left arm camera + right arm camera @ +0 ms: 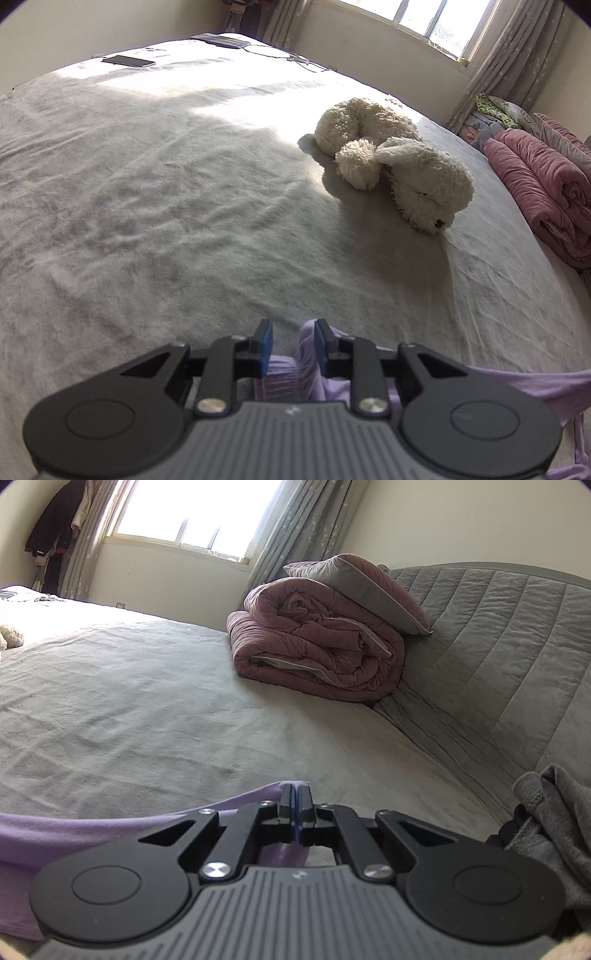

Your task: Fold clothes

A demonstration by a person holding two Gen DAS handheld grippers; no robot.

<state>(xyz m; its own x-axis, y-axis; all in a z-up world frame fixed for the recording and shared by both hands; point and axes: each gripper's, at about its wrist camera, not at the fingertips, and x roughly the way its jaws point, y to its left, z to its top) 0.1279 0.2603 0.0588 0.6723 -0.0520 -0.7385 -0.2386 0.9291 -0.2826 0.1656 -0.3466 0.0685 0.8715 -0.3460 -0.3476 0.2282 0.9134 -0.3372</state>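
Observation:
A lilac garment [535,387] lies at the near edge of the grey bed sheet [147,184]. My left gripper [294,343] hovers over one end of it with its blue pads apart. A fold of the lilac cloth rises in the gap and leans on the right pad, but the left pad stands clear of it. In the right wrist view the same lilac garment [74,830] stretches off to the left, and my right gripper [296,797] is shut on its raised edge, a tip of cloth showing above the closed pads.
A white plush toy [399,162] lies mid-bed. A rolled pink quilt [314,646] with a pillow [362,587] on top sits against the grey quilted headboard [498,646]. A grey garment [554,812] is bunched at the right. A phone [129,61] rests at the far edge.

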